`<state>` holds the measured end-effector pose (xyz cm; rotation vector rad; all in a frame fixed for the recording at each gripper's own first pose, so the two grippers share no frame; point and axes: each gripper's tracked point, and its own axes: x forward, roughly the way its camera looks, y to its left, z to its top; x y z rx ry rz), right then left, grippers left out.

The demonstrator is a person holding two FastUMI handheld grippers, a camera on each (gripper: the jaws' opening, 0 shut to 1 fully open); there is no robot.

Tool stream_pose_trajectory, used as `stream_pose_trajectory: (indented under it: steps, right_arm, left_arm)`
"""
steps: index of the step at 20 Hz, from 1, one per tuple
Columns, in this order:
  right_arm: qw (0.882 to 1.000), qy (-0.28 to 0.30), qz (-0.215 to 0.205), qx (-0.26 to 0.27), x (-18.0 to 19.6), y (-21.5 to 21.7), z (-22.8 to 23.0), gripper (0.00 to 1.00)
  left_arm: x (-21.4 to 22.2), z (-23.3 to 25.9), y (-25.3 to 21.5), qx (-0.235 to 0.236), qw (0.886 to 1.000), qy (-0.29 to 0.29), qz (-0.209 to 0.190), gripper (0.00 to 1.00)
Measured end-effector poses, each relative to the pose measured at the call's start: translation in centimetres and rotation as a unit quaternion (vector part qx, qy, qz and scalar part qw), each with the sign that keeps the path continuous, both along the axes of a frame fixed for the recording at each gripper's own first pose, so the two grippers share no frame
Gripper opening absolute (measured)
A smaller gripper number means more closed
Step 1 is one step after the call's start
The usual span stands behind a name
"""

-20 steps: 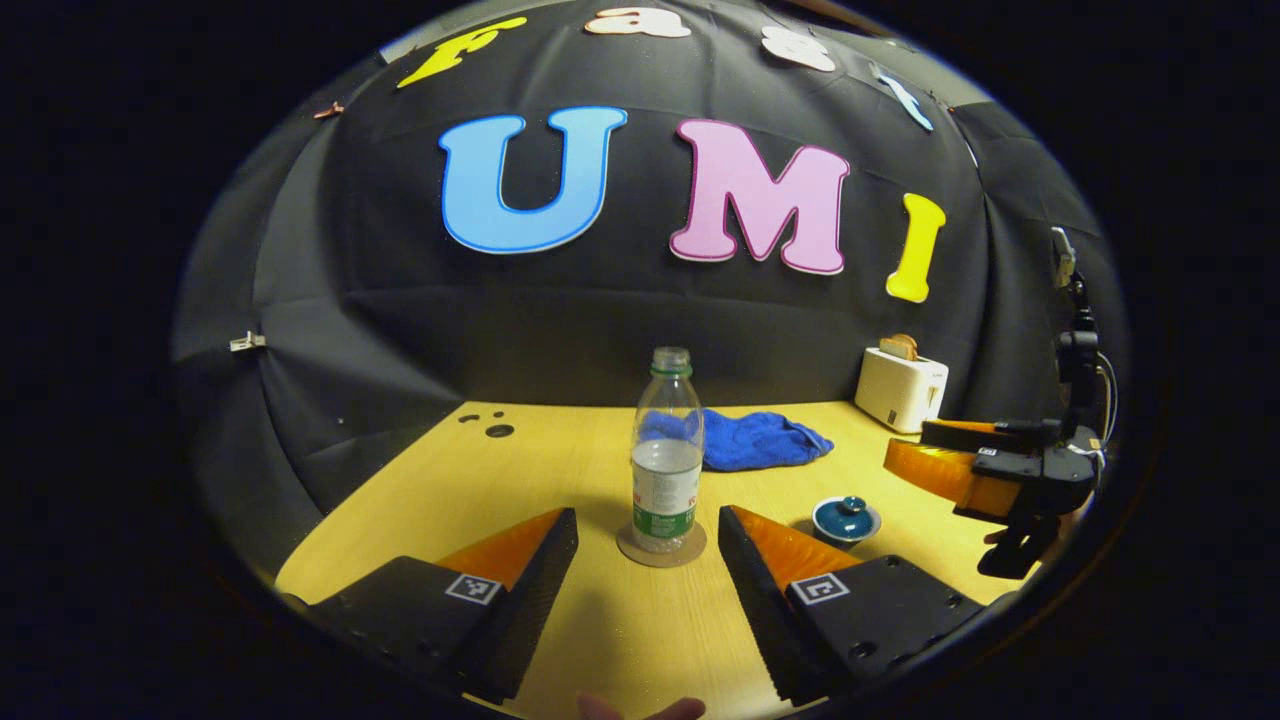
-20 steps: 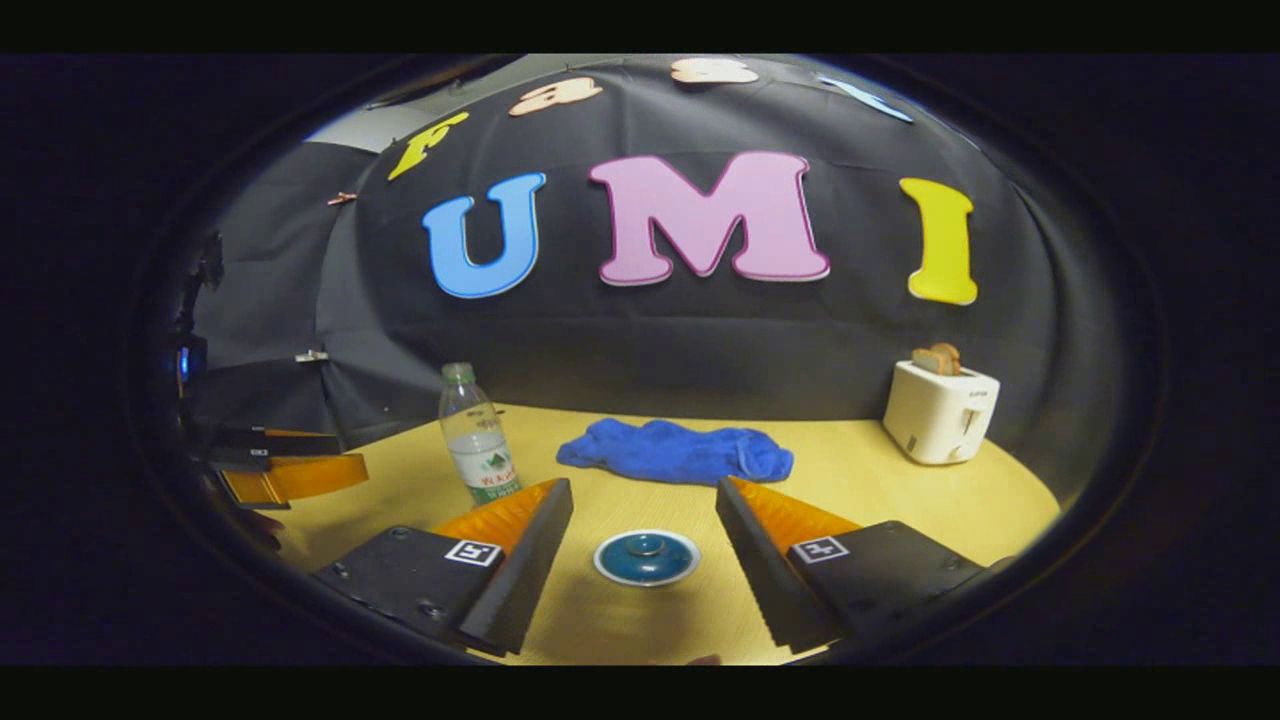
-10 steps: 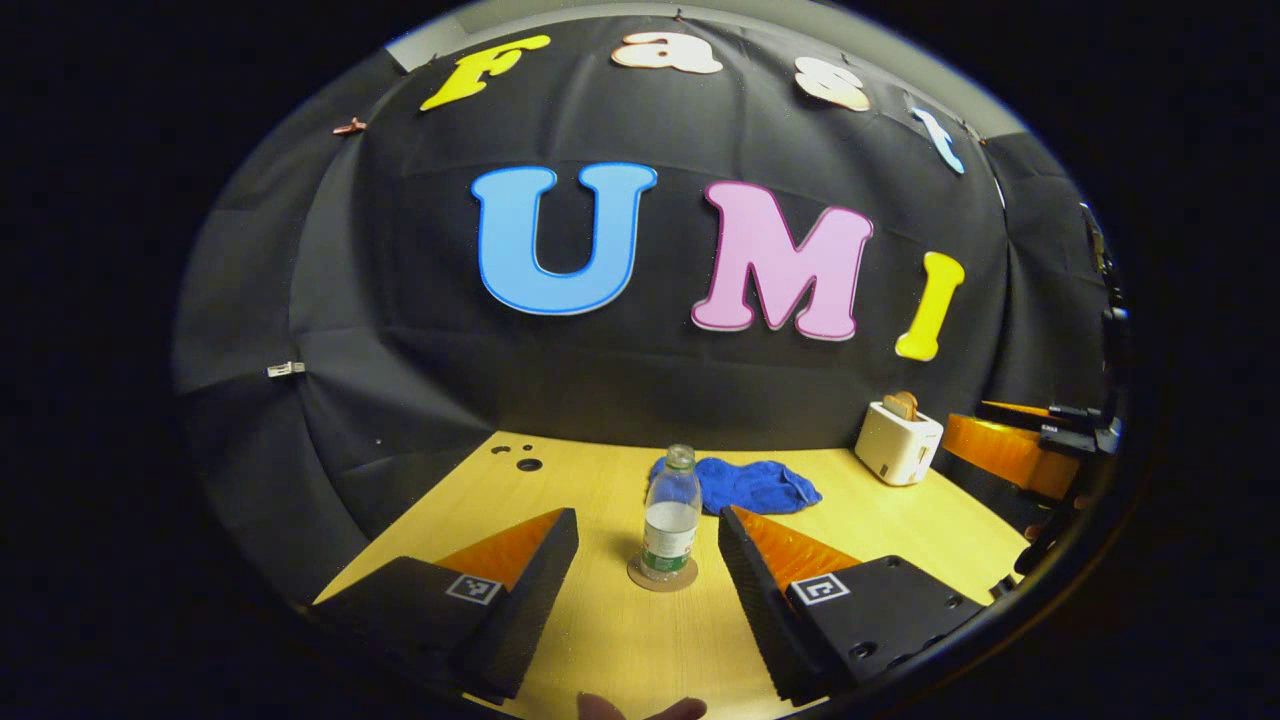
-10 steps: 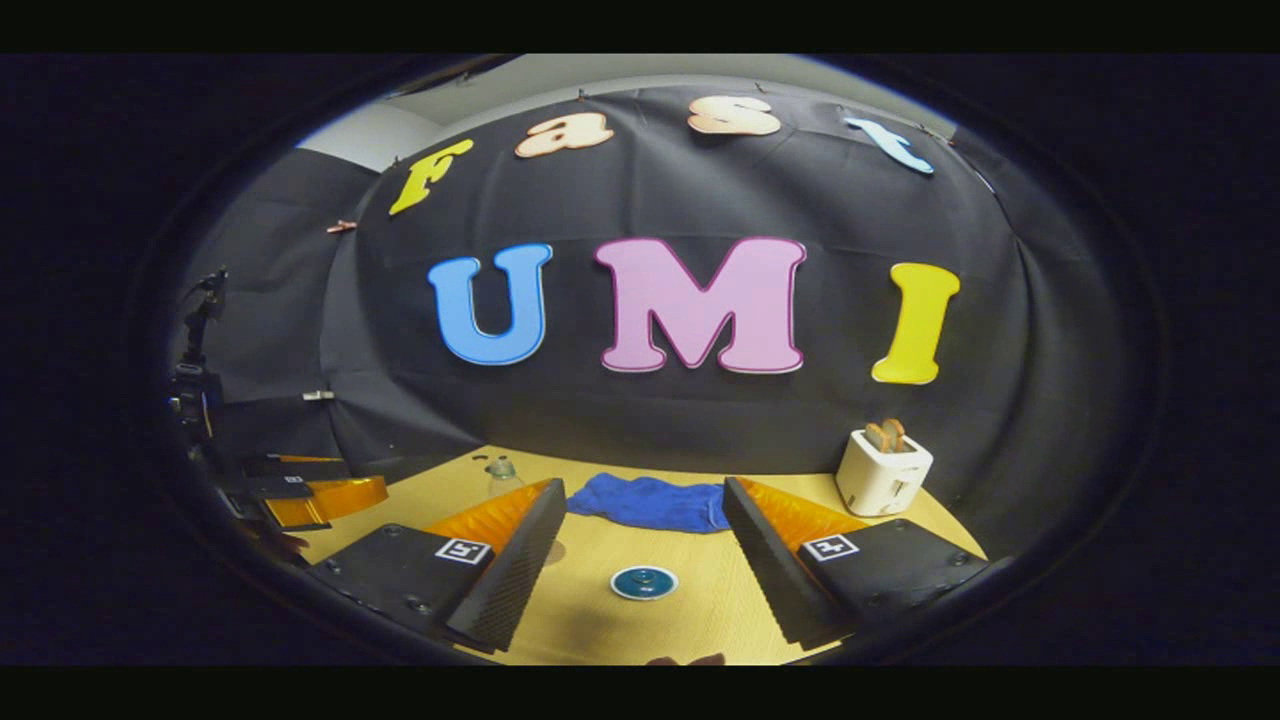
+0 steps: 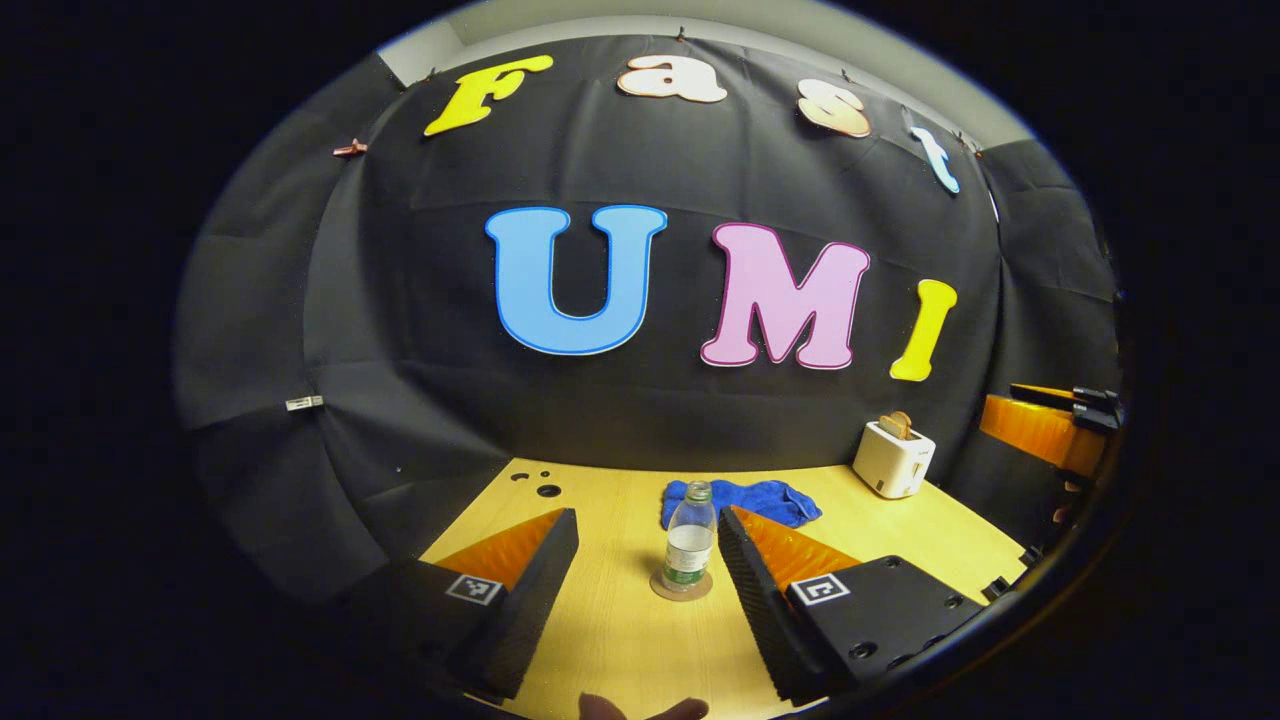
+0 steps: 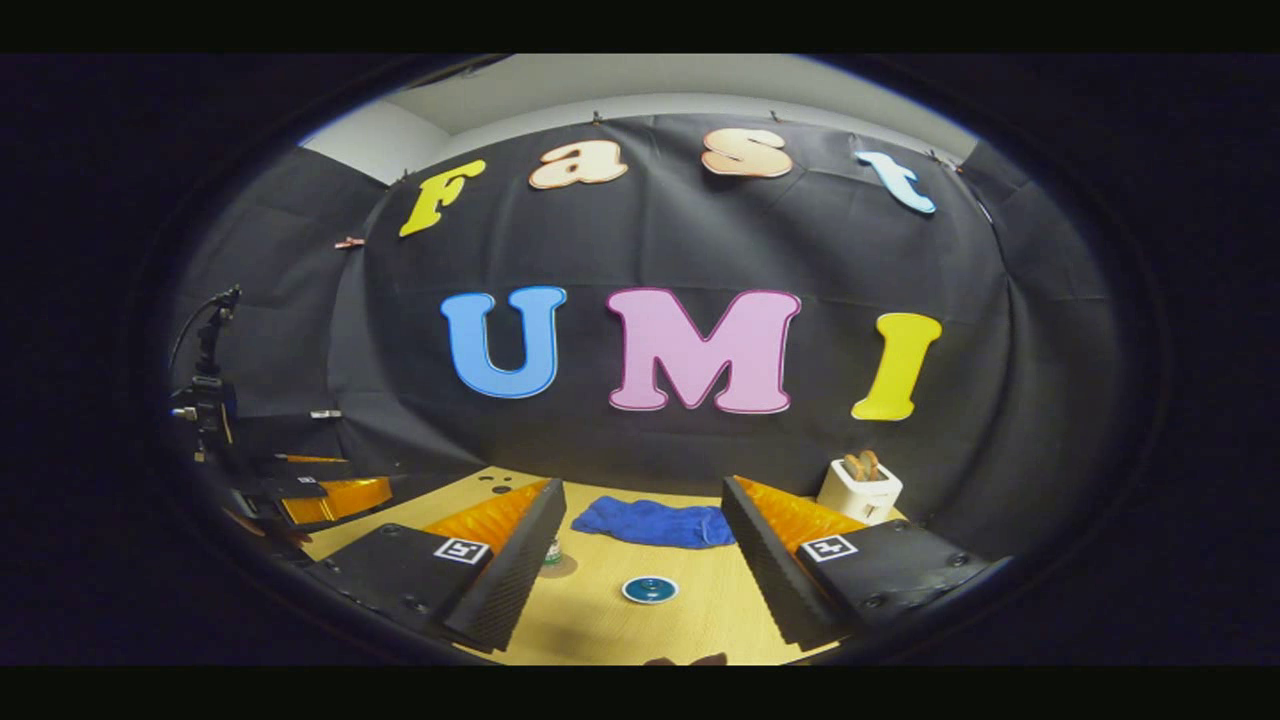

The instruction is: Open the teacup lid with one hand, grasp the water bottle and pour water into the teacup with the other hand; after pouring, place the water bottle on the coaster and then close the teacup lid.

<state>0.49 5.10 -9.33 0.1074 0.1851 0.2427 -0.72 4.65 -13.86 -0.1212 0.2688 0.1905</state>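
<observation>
A clear water bottle (image 5: 688, 535), part full, stands upright on a round coaster (image 5: 681, 586) on the wooden table (image 5: 620, 640). My left gripper (image 5: 647, 520) is open, drawn well back from the bottle, which shows small between its fingers. In the right gripper view the blue teacup (image 6: 650, 589) sits with its lid on, small and far below the open right gripper (image 6: 643, 490). The bottle's base (image 6: 551, 553) peeks out beside one of its fingers (image 6: 510, 580). Each gripper also appears at the edge of the other's view: the right gripper (image 5: 1045, 425), the left gripper (image 6: 320, 495).
A crumpled blue cloth (image 5: 745, 500) lies at the back of the table. A white toaster (image 5: 893, 458) with bread in it stands at the back right. Small dark holes (image 5: 540, 487) mark the table's back left corner. A camera stand (image 6: 205, 380) rises at the left.
Both grippers have pulled back and up from the table, so the bottle and the teacup look much smaller. Both stayed open; nothing on the table moved.
</observation>
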Motion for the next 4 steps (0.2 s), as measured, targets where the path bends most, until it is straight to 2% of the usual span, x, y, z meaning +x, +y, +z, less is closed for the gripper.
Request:
stream_pose_trajectory:
  steps: [4]
  right_arm:
    - [1.0,-0.005,-0.015,-0.002,-0.78,-0.64,1.11,0.97]
  left_arm:
    - [-0.84,1.03,0.89,0.018,1.0,-0.011,-0.004,0.89]
